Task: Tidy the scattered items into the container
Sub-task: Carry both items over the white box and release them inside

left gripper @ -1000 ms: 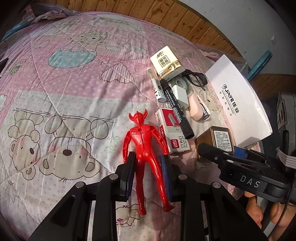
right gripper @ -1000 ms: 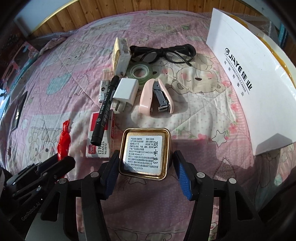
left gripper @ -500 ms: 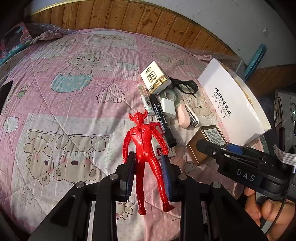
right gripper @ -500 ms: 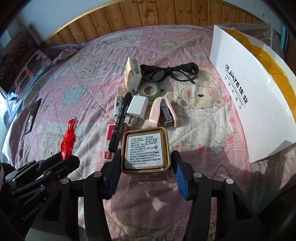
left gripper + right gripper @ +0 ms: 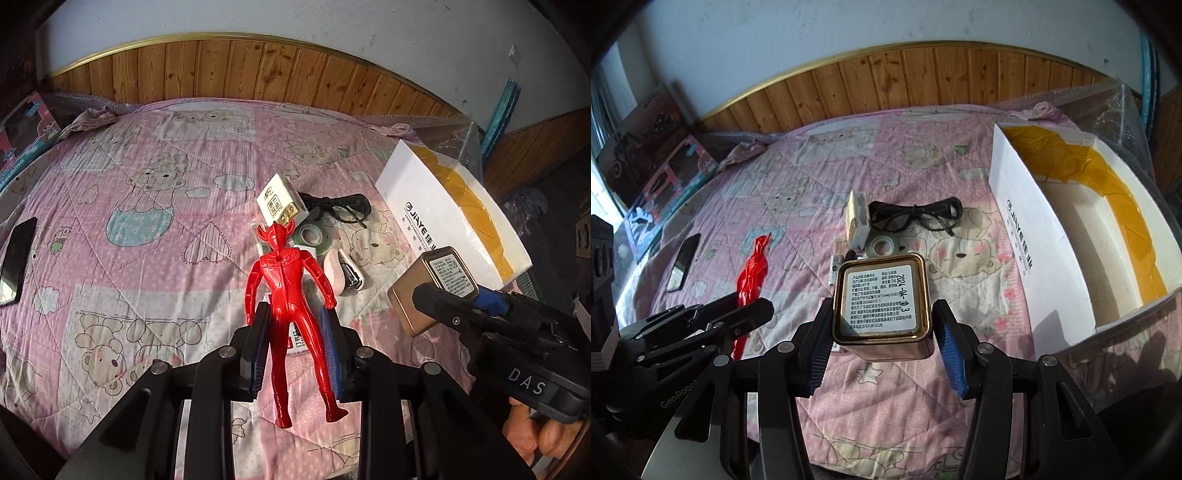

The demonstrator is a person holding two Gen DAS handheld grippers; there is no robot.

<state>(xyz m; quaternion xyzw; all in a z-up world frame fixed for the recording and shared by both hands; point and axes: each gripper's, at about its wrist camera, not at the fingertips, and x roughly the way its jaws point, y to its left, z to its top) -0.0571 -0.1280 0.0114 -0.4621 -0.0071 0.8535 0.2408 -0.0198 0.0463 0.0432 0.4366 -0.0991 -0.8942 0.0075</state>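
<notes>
Left wrist view: the left claw [image 5: 295, 345] pinches one red figure [image 5: 290, 295] at the legs. A second ago the figure lay low over the bed [image 5: 147, 221]; it now hangs higher, its horned head before the one white carton [image 5: 281, 202]. At right, the right claw [image 5: 448, 306] carries one gold tin [image 5: 430, 286], raised since the earlier frame, near the one white box [image 5: 443, 221], which stands open. On the bed lie one pair of glasses [image 5: 341, 206], one tape roll [image 5: 314, 236] and one pink stapler [image 5: 341, 271].

Right wrist view: the right claw [image 5: 882, 354] grips the tin [image 5: 881, 301] by its sides, label facing the camera, lifted clear of the quilt. The box [image 5: 1034, 240] now shows its yellow lining. The left claw [image 5: 746, 314] holds the figure [image 5: 751, 269] at left. One phone [image 5: 682, 266] lies beyond.
</notes>
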